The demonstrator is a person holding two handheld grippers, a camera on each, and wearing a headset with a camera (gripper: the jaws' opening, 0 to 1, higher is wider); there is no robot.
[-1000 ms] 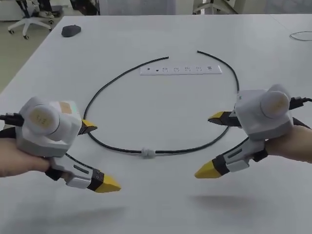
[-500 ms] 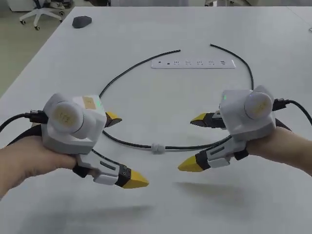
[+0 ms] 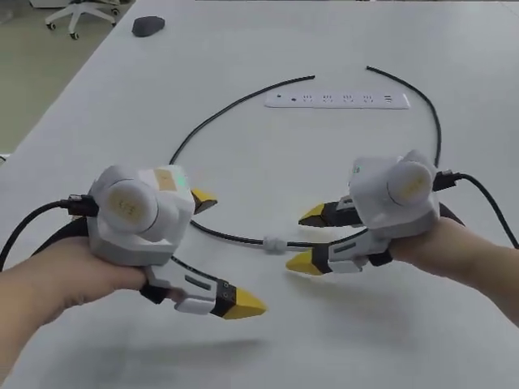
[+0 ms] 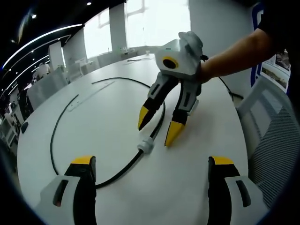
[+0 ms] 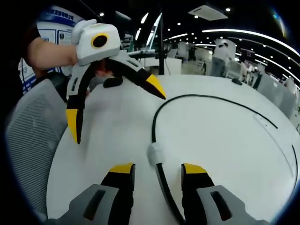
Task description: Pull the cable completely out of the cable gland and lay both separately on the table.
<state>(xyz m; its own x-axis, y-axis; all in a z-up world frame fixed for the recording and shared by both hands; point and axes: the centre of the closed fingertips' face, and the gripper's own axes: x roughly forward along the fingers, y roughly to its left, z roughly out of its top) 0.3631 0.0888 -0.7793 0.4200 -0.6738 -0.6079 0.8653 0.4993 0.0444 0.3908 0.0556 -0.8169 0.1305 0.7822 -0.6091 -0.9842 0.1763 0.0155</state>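
White table (image 3: pixel 243 348) holds one black cable (image 3: pixel 235 105) with one white gland (image 3: pixel 276 242) threaded on its near stretch. Two grippers flank the gland: left gripper (image 3: pixel 225 253) gapes wide, right gripper (image 3: pixel 304 239) straddles the cable, jaws parted.

White table (image 3: pixel 365 340), black cable (image 3: pixel 231 236), cable gland (image 3: pixel 274 241), power strip (image 3: pixel 336 100), mouse (image 3: pixel 147 25)

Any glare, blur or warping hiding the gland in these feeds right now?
Head view: even light, sharp, gland clear, soft shadows on the table. Left gripper view: fisheye curves the table, windows blown out, gland sharp. Right gripper view: same curving, ceiling lights glare, gland sharp.
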